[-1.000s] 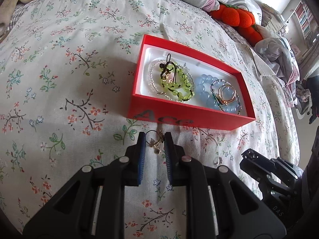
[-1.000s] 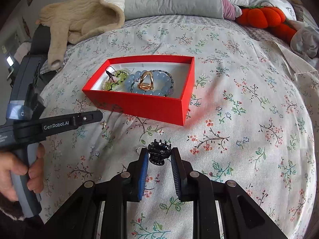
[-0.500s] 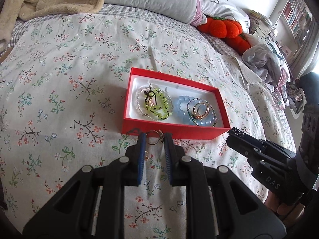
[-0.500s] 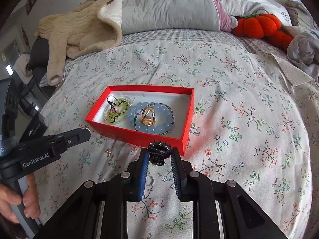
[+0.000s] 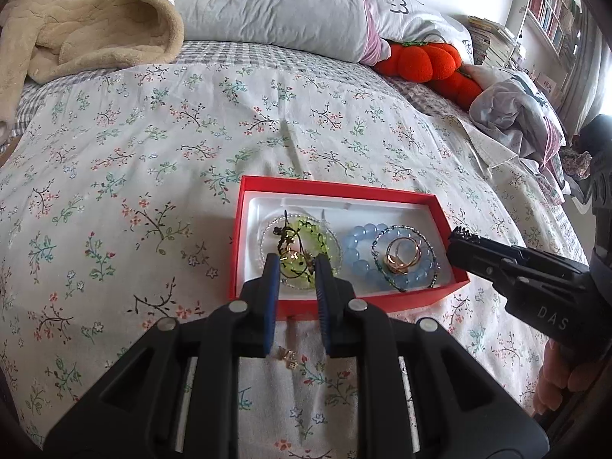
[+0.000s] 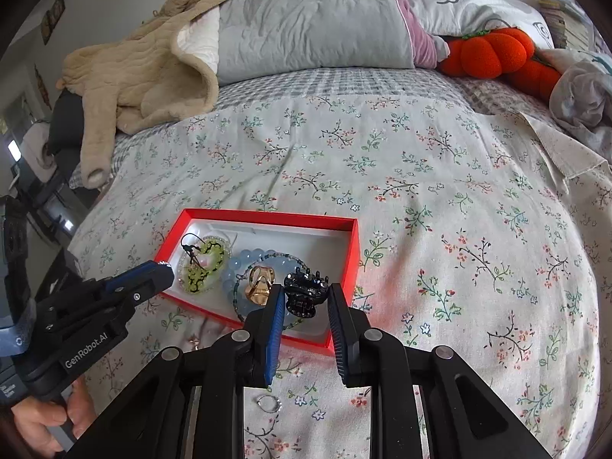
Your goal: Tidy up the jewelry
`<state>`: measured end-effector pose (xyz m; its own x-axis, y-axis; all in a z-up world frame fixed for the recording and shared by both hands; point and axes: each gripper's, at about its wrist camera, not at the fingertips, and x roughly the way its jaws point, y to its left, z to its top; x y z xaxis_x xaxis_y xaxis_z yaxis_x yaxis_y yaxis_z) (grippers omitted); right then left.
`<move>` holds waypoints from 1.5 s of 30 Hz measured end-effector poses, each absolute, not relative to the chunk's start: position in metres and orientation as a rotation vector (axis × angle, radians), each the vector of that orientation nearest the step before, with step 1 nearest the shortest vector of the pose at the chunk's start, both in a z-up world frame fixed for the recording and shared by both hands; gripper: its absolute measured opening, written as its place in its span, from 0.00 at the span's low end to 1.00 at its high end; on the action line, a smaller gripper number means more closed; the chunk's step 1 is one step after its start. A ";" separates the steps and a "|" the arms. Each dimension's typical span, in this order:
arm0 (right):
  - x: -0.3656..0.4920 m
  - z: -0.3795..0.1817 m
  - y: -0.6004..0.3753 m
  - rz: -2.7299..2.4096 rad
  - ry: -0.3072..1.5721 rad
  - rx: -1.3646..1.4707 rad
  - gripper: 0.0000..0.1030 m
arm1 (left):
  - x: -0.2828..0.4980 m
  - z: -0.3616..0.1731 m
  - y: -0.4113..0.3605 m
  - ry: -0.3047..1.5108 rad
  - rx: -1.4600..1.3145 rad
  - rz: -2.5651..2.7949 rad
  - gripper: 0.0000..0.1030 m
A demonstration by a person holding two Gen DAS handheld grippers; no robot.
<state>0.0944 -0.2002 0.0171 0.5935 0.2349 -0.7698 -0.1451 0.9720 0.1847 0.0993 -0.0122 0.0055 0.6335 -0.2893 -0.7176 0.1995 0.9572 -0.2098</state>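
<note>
Bedroom scene: bed w/ floral sheet (image 5: 160,160), grey pillow (image 6: 317,19), beige blanket (image 5: 76,19) at head end, orange plush pumpkins (image 6: 493,53) to the right.

Red box (image 5: 346,193), white lining, sits open on the sheet near centre. Contents: green bead bracelet (image 5: 310,229) at left end; blue bead bracelet (image 5: 354,246) w/ gold rings (image 5: 401,258) at right end.

Left gripper (image 5: 294,269): tips over the box's near-left part, jaws narrow, closed on a thin gold earring (image 5: 292,257). A second small gold item (image 5: 287,355) lies on the sheet below the gripper, outside the box.

Right gripper (image 6: 304,300): over the box's near-right corner, jaws clamped on a black claw hair clip (image 6: 306,292), clip clear of the sheet. Small silver ring (image 6: 269,403) lies on the sheet beneath it, outside the box.

Hand (image 6: 46,420) visible on left gripper's handle.
</note>
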 end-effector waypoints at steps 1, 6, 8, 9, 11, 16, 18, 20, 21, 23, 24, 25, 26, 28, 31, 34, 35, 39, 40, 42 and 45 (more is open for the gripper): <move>0.097 0.016 -0.200 0.223 0.911 0.104 0.23 | 0.101 0.004 -0.014 0.836 -0.108 -0.279 0.20; 0.105 0.012 -0.197 0.234 0.917 0.104 0.23 | 0.106 0.000 -0.023 0.830 -0.057 -0.258 0.20; 0.107 0.011 -0.197 0.235 0.920 0.108 0.23 | 0.108 -0.003 -0.024 0.835 -0.050 -0.255 0.20; 0.109 0.011 -0.197 0.236 0.922 0.109 0.23 | 0.109 -0.003 -0.025 0.836 -0.048 -0.253 0.20; 0.110 0.010 -0.198 0.234 0.924 0.113 0.23 | 0.110 -0.005 -0.026 0.840 -0.047 -0.250 0.20; 0.112 0.008 -0.198 0.238 0.928 0.115 0.23 | 0.109 -0.003 -0.027 0.841 -0.042 -0.250 0.22; 0.112 0.008 -0.199 0.239 0.928 0.115 0.23 | 0.107 0.000 -0.027 0.840 -0.037 -0.246 0.26; 0.112 0.009 -0.200 0.239 0.925 0.117 0.23 | 0.105 0.003 -0.025 0.838 -0.039 -0.243 0.30; 0.112 0.010 -0.200 0.239 0.924 0.119 0.23 | 0.103 0.005 -0.024 0.836 -0.040 -0.242 0.32; 0.112 0.011 -0.201 0.239 0.922 0.121 0.23 | 0.100 0.010 -0.021 0.833 -0.040 -0.236 0.37; 0.112 0.012 -0.202 0.239 0.920 0.120 0.23 | 0.098 0.013 -0.019 0.831 -0.038 -0.232 0.39; 0.113 0.013 -0.202 0.239 0.918 0.120 0.23 | 0.096 0.015 -0.018 0.829 -0.036 -0.228 0.42; 0.114 0.013 -0.202 0.239 0.919 0.121 0.23 | 0.094 0.017 -0.016 0.832 -0.032 -0.222 0.45; 0.117 0.012 -0.202 0.238 0.924 0.121 0.23 | 0.092 0.019 -0.012 0.843 -0.029 -0.205 0.49; 0.121 0.009 -0.200 0.235 0.936 0.122 0.23 | 0.089 0.020 -0.006 0.858 -0.029 -0.188 0.54; 0.125 0.005 -0.196 0.237 0.947 0.122 0.23 | 0.087 0.020 -0.001 0.871 -0.026 -0.186 0.57; 0.125 0.005 -0.195 0.238 0.949 0.122 0.23 | 0.086 0.019 0.000 0.874 -0.022 -0.184 0.59; 0.127 0.006 -0.194 0.248 0.955 0.148 0.23 | 0.085 0.016 0.004 0.896 -0.022 -0.170 0.63; 0.128 0.006 -0.195 0.249 0.957 0.152 0.24 | 0.086 0.015 0.005 0.905 -0.025 -0.168 0.63; 0.127 0.006 -0.195 0.249 0.959 0.157 0.24 | 0.086 0.013 0.007 0.919 -0.028 -0.163 0.64; 0.127 0.006 -0.198 0.249 0.967 0.160 0.25 | 0.086 0.012 0.008 0.932 -0.029 -0.150 0.65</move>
<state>0.1267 -0.1976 0.0061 0.5423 0.2796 -0.7923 -0.1374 0.9598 0.2447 0.0860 0.0085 0.0118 0.5863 -0.1410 -0.7977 0.1160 0.9892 -0.0896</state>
